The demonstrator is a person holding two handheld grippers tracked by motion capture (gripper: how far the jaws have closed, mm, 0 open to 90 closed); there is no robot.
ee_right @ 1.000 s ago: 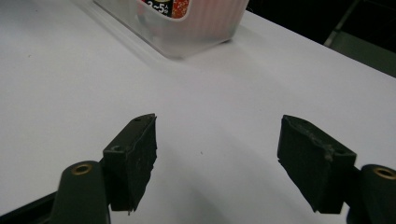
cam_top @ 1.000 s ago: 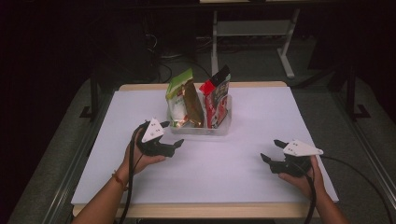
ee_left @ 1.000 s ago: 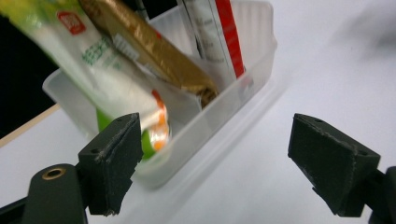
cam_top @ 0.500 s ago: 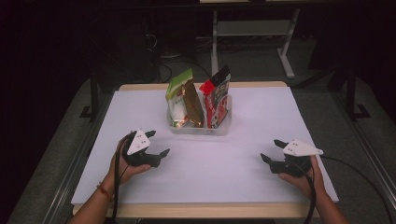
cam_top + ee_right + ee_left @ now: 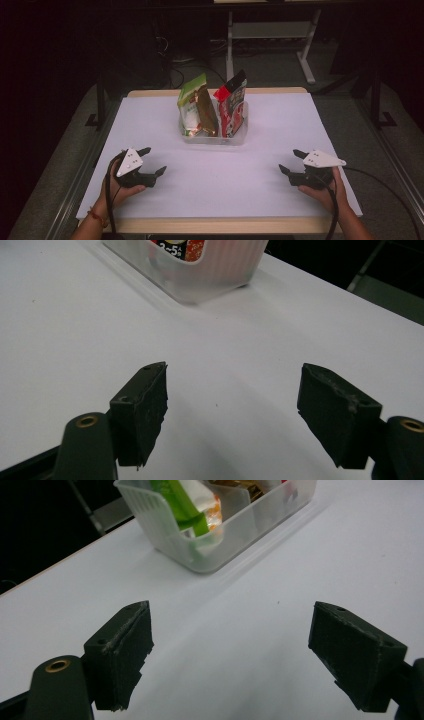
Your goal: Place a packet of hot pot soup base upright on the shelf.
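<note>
Left gripper (image 5: 152,162) has pulled back from the snack bin (image 5: 214,136), jaws wide and empty; right gripper (image 5: 292,161) is parked, also gaping. Looks like packing's done.

The packets (image 5: 192,502) and the clear tub (image 5: 210,270) are cut off by the top edge.

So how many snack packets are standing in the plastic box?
3: a green packet at the left, a brown packet in the middle, a red packet at the right. More may hide behind them.
</note>
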